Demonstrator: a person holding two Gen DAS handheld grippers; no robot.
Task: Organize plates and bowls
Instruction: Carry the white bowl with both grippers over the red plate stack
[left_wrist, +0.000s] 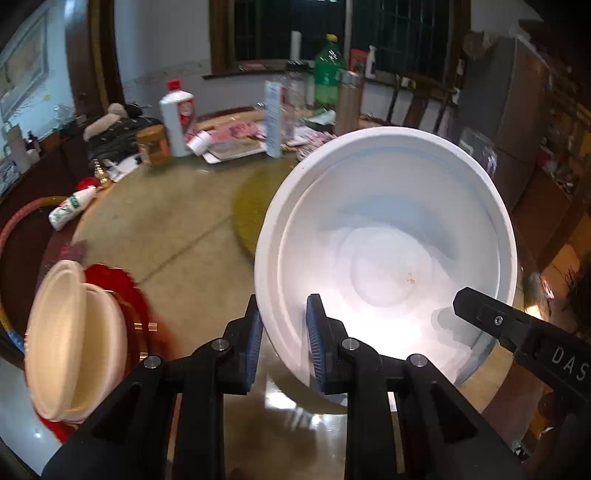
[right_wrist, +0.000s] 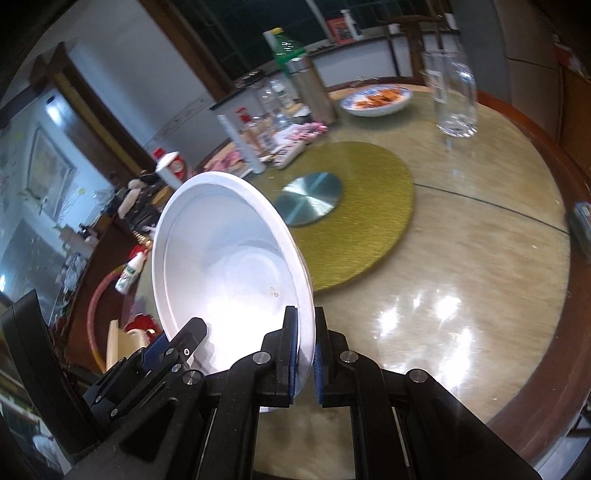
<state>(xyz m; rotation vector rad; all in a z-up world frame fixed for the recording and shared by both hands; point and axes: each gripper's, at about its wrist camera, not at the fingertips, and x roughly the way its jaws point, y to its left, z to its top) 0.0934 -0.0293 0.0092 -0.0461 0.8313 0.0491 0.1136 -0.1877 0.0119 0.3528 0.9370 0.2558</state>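
Bowl: white bowl (left_wrist: 384, 236) hung tilted above the round table (right_wrist: 480, 258), its open side turned toward both cameras, carried at two points on its near rim.
Left gripper: left gripper (left_wrist: 284, 343) was nearly closed, its blue pads clamped on the bowl's rim, one pad outside the wall and one inside.
Right gripper: right gripper (right_wrist: 306, 354) was closed narrow on the same rim, a short way along it from the left one; its tip showed inside the bowl at the right of the left wrist view.
Stack: cream plates (left_wrist: 70, 339) stood on edge in a red holder (left_wrist: 110, 280) at the table's left side, to the left of the bowl and lower.
Deciding relation: the stack lay on the left gripper's side, so that hand was nearer and would likely lead any move there.
Axis: the bowl's rim plane stood steeply, near upright, roughly matching the plates' lean.
Turntable: yellow turntable (right_wrist: 369, 221) sat behind the bowl, apart from it.
Risk: a thin-rim hold might slip if the two hands drifted apart.
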